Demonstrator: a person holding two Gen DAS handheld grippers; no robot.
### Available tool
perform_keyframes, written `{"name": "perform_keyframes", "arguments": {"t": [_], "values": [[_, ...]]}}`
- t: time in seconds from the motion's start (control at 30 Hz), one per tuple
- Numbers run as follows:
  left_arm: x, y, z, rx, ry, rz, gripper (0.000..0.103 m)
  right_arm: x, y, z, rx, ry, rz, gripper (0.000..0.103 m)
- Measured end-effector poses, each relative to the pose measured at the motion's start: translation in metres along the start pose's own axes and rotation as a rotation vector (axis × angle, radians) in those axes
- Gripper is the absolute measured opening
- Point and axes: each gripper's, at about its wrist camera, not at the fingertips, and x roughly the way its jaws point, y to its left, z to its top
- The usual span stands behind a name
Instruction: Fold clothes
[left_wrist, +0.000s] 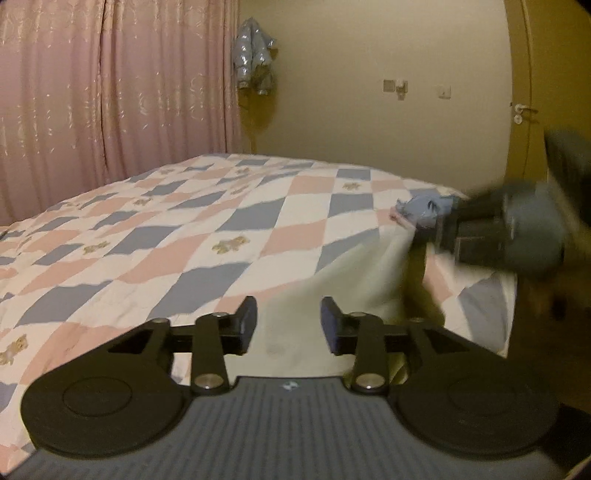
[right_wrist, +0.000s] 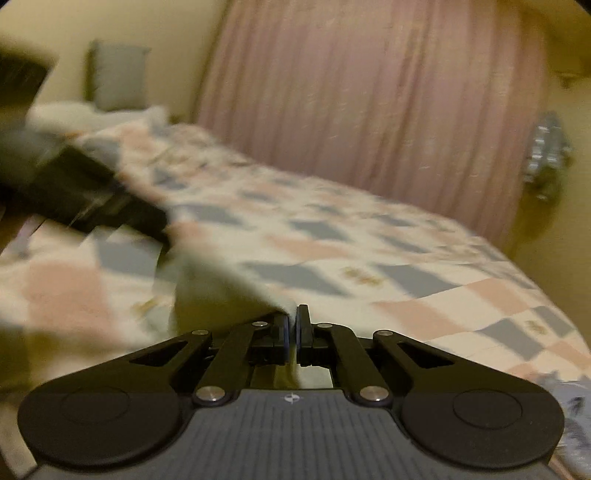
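**Fold barely begun: pale garment picked up at one edge, nothing folded yet**

The bed (left_wrist: 155, 229), under a checked pink, blue and white quilt, fills the middle of both views; a pink curtain (left_wrist: 110, 85) hangs behind it at 10 to 11 o'clock in the left wrist view. A silvery-blue jacket (left_wrist: 255, 55) is seen on the wall at 12 o'clock, a door (left_wrist: 524, 110) at 2 o'clock.

The pale cream garment (left_wrist: 332, 277) is draped over the near corner of the bed, running from 6 o'clock up toward 3 o'clock in the left wrist view. It is pulled up into a sloped, stretched sheet rather than laid flat. No finished crease or stacked layer can be made out.

The right hand-held gripper (right_wrist: 292, 328) is pressed together, with the garment's edge pinched between its pads at about 6 o'clock in its own view. In the left view it appears blurred at 3 o'clock; a small blue patterned cloth (left_wrist: 424, 214) sits at its tip, and whether that cloth is also caught cannot be told.

The left hand-held gripper (left_wrist: 288, 321) is spread, nothing pinched; the garment is seen through the gap between its fingers, untouched by the pads.

Judged progress: early. One edge secured; a second grasp, spreading flat and every fold are still to be done.
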Motion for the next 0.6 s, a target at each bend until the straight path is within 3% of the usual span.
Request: {"name": "perform_keyframes", "arguments": {"t": [0.03,0.07,0.1,0.27,0.43,0.47,0.53,0.57,0.6], "values": [[0.003,-0.003,-0.005,0.012,0.009,0.006,0.049,-0.003,-0.012,0.005,0.018,-0.009,-0.023,0.002],[0.006,-0.007,-0.010,0.034,0.018,0.012,0.066,-0.004,-0.025,0.011,0.043,-0.017,-0.042,0.002],[0.010,-0.012,-0.016,0.057,0.027,0.016,0.070,-0.005,-0.035,0.016,0.064,-0.026,-0.053,0.002],[0.035,-0.040,-0.035,0.190,0.060,0.029,0.070,-0.020,-0.079,0.041,0.155,-0.100,-0.080,0.002],[0.070,-0.058,-0.038,0.294,0.045,0.082,0.069,-0.033,-0.090,0.052,0.153,-0.131,-0.074,0.002],[0.077,-0.061,-0.038,0.325,0.041,0.099,0.065,-0.036,-0.089,0.052,0.150,-0.131,-0.072,0.002],[0.089,-0.063,-0.038,0.370,0.044,0.137,0.035,-0.038,-0.087,0.048,0.148,-0.127,-0.071,0.002],[0.092,-0.060,-0.036,0.373,0.051,0.159,0.012,-0.039,-0.087,0.046,0.148,-0.124,-0.077,0.002],[0.093,-0.056,-0.034,0.369,0.053,0.178,0.003,-0.040,-0.089,0.043,0.158,-0.123,-0.082,0.002]]}}
